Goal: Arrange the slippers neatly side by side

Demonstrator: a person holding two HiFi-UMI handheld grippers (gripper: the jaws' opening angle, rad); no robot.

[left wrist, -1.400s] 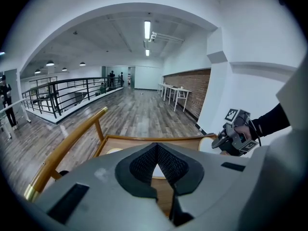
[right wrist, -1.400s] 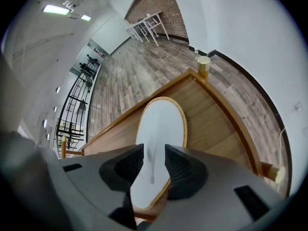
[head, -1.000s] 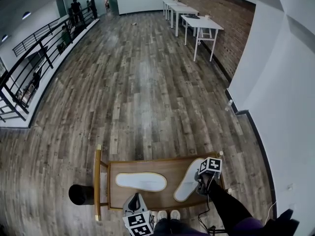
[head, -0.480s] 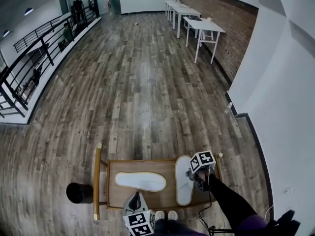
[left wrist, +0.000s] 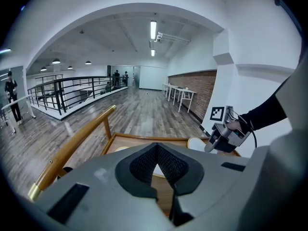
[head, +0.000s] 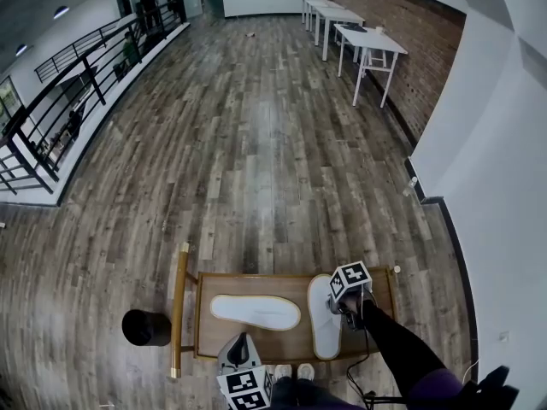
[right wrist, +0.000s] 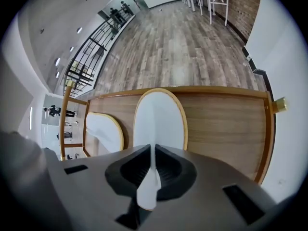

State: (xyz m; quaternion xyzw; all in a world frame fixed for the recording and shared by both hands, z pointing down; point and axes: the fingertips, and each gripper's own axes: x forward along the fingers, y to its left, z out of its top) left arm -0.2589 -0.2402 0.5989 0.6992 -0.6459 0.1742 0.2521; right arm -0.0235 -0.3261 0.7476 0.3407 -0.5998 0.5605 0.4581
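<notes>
A low wooden table (head: pixel 256 284) with a raised rim carries two flat white slippers. The left slipper (head: pixel 255 312) lies crosswise on the table's left half, parallel to its long edges, while the right slipper (head: pixel 323 323) runs from far edge to near edge just right of centre, at right angles to the other. The right gripper (right wrist: pixel 152 150), whose jaws have just been closing, pinches the right slipper's near end, and the left gripper (left wrist: pixel 156 150) hangs clenched on nothing over the near edge.

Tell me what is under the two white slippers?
The left white slipper and right white slipper rest on a brown wooden tabletop with a raised rim. The wood directly beneath them is covered.
</notes>
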